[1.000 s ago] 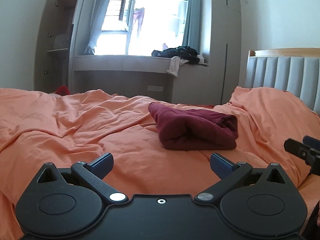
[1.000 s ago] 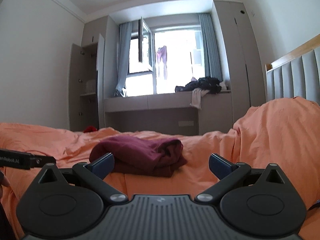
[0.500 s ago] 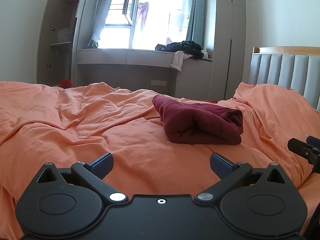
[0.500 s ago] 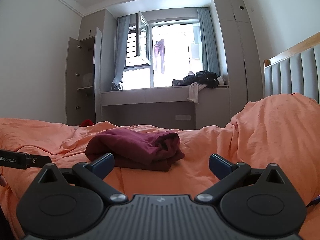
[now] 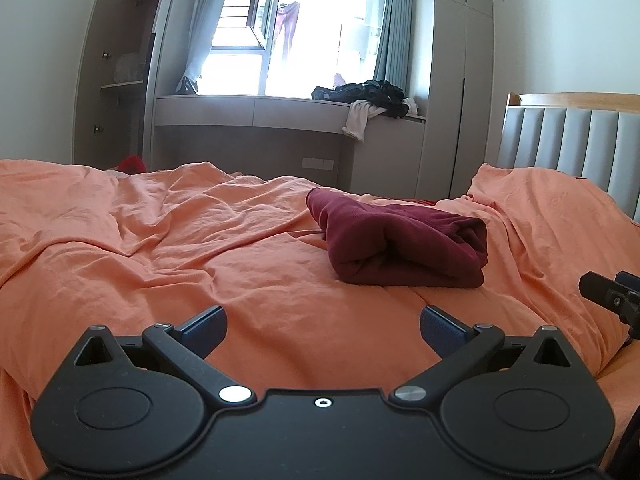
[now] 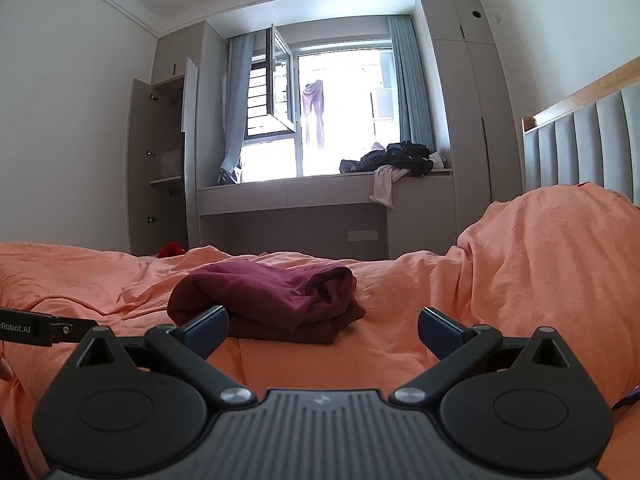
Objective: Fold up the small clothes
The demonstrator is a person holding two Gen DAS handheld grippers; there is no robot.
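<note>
My left gripper (image 5: 322,326) and right gripper (image 6: 323,326) have jaws wide, empty; folded garment (image 5: 404,248) lies mid-frame on the bed (image 5: 160,240).

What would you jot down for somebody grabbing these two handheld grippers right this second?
Left gripper: open, empty, above the orange bedsheet.
Right gripper: open, empty, also short of the garment.
Maroon garment: lies in a folded bundle on the bed, ahead of both grippers, neither's fingers touching it.
Done: the garment looks folded, though loosely.
Left: maybe tidy the bundle. A red item shows past the bed's far edge and a clothes pile sits on the window ledge; whether they belong to the job is unclear.
</note>
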